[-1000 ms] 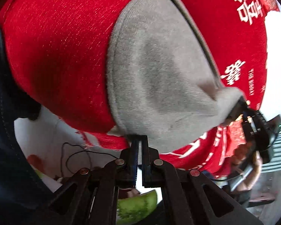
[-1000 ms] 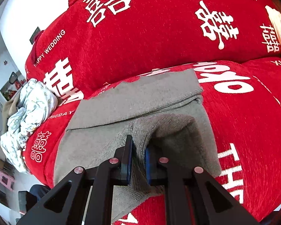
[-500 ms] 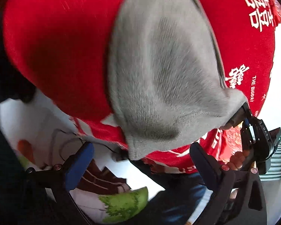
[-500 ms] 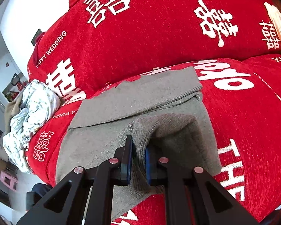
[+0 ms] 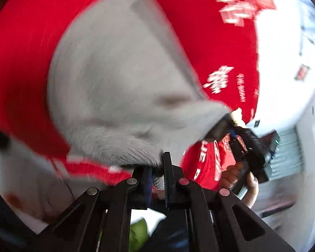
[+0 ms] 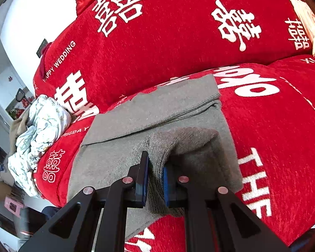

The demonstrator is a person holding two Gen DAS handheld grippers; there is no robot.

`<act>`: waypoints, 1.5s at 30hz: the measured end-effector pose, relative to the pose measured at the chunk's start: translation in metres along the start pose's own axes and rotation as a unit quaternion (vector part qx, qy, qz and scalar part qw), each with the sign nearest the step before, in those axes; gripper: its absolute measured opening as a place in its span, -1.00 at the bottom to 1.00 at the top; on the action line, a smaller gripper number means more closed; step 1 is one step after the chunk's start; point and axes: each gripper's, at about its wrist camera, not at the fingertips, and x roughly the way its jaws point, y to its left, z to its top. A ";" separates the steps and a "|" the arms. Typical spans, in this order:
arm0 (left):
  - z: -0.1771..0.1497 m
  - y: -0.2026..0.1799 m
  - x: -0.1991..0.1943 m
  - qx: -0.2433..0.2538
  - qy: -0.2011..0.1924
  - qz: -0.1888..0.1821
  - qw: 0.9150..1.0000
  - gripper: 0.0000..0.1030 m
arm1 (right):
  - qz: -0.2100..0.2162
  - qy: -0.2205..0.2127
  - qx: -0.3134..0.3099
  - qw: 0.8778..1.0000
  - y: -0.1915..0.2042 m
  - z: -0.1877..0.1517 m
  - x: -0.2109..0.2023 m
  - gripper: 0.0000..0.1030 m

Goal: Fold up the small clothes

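Observation:
A grey knit garment point(image 6: 157, 113) lies spread on the red sofa seat point(image 6: 283, 115). It also fills the blurred left wrist view point(image 5: 119, 84). My right gripper point(image 6: 155, 168) is shut on a raised fold at the garment's near edge. My left gripper point(image 5: 158, 168) is shut on the garment's near hem at another corner. The right gripper also shows in the left wrist view point(image 5: 231, 126), pinching the cloth, with a hand behind it.
A crumpled pile of pale floral clothes point(image 6: 40, 134) lies at the left end of the sofa. The red backrest point(image 6: 168, 27) carries white lettering. A cream folded item point(image 6: 308, 21) sits at the far right. Floor and a pink stool point(image 6: 12, 205) are below left.
My left gripper was shut, opened wide half a second ago, and is now shut on the garment's hem. My right gripper has kept its hold and barely moved.

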 end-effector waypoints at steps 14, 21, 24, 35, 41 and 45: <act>0.168 -0.091 -0.008 0.099 -0.134 0.036 0.985 -0.81 | -0.021 -0.007 0.036 0.999 -0.001 0.039 0.026 -0.75; 0.159 -0.057 -0.010 0.056 -0.130 0.107 0.984 0.98 | -0.041 0.021 0.036 0.998 -0.016 0.029 0.052 -0.75; 0.117 -0.059 -0.025 0.131 -0.118 0.119 0.977 0.98 | -0.036 0.018 0.027 0.999 -0.017 0.025 0.048 -0.75; 0.059 -0.111 0.048 0.472 0.012 0.232 0.850 0.98 | -0.032 0.014 0.005 0.999 -0.006 0.022 0.042 -0.74; 0.074 -0.097 0.077 0.445 0.093 0.201 0.868 -0.36 | -0.029 0.013 -0.001 0.999 -0.007 0.021 0.040 -0.74; 0.078 -0.092 0.061 0.424 0.080 0.163 0.887 -0.83 | -0.022 0.011 0.004 1.000 -0.009 0.020 0.037 -0.74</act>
